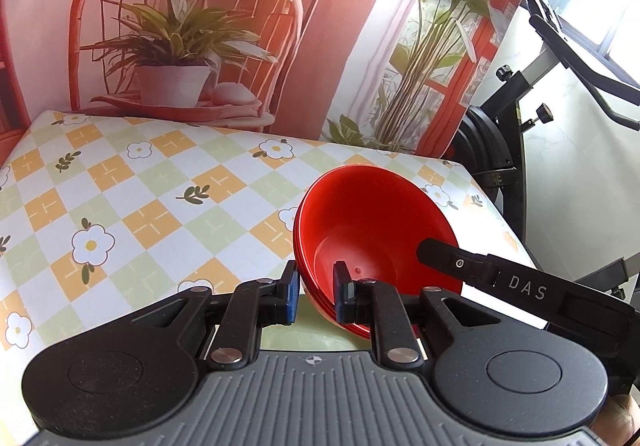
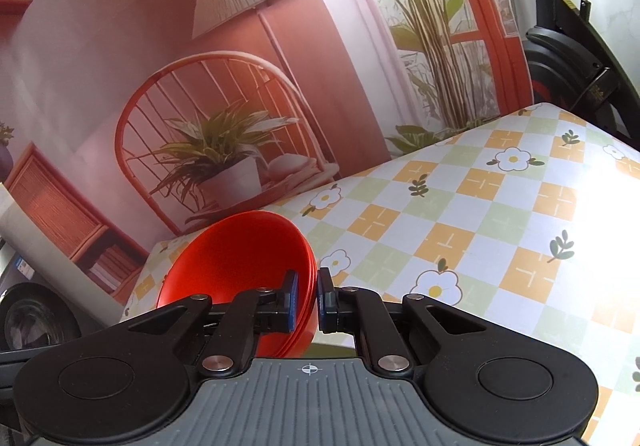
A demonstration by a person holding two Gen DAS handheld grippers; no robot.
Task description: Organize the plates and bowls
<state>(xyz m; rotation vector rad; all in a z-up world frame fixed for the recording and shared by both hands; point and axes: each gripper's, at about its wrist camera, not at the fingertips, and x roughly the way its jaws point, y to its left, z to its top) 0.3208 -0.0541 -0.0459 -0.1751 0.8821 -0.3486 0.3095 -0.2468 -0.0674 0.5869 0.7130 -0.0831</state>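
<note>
Glossy red bowls [image 1: 376, 222], nested & tilted; L gripper [image 1: 317, 294], R gripper [image 2: 307, 300] both pinch rims.

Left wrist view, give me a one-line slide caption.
Both grippers, left gripper and right gripper, pinch opposite rims of stacked red bowls above the floral checkered tablecloth.

The lower rim of the stacked red bowls [image 1: 372, 222] is hidden behind the left hand-held gripper [image 1: 316, 292], and how many bowls are nested is hard to tell, perhaps three or four. In the right wrist view the right hand-held gripper [image 2: 307, 296] covers the stack's near side, the exercise bike [image 2: 568, 58] is cut off by the picture's edge, and glare washes out the table [image 2: 600, 182] at the right.
</note>
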